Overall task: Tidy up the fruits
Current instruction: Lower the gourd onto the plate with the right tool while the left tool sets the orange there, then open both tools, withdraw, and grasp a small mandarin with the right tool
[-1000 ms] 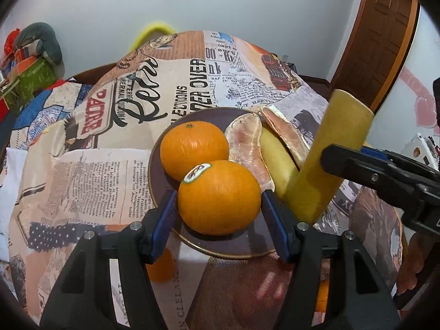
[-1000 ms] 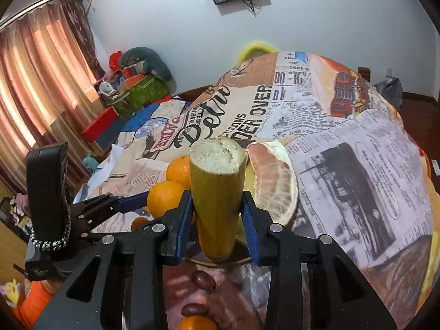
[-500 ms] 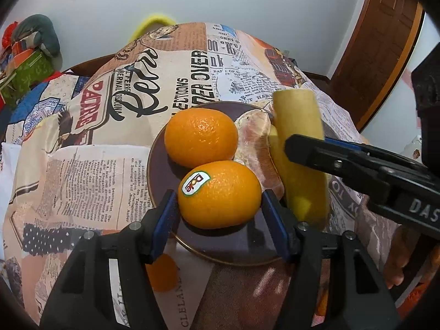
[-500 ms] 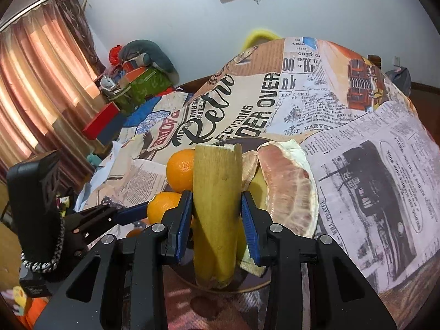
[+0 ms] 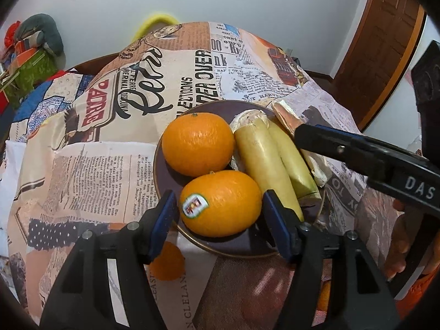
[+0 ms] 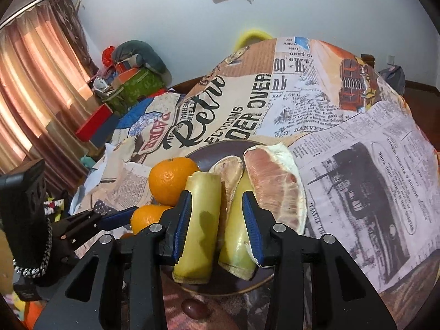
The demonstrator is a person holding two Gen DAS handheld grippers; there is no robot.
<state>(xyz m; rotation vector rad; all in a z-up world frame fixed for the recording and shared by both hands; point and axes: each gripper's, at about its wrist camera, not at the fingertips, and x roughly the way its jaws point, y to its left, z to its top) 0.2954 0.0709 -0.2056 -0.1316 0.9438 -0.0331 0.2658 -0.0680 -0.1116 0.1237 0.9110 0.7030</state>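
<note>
A dark round plate (image 5: pixel 165 165) sits on a worktop (image 5: pixel 110 165) covered with a newspaper-print cloth. On the plate lie two oranges, two pale yellow stalk pieces and peeled pomelo segments.

The left tool (image 5: pixel 220 206) straddles the near orange (image 5: pixel 221 203), the one with a sticker on its skin. Its blue pads stand on either side of the fruit; a sliver of gap shows on the left side, and on the right the view is too tight to tell whether the pad touches. The orange rests on the plate's near edge, touching the far orange (image 5: pixel 198 143) behind it.

The right tool (image 6: pixel 217 220) has just been opening. The near stalk piece (image 6: pixel 199 228) now lies flat on the plate between the jaws, against the left pad, with clear space to the right pad, so it is released. The second stalk piece (image 6: pixel 238 242) lies just beside it on the right, also between the pads, and the big pink pomelo segment (image 6: pixel 275 187) lies right of that along the plate's rim. A smaller segment (image 6: pixel 229 173) sits behind the stalks.

In front of the plate, off it, a small dark red fruit (image 6: pixel 195 309) lies on the cloth, and another small orange (image 5: pixel 167 261) shows under the left tool.
</note>
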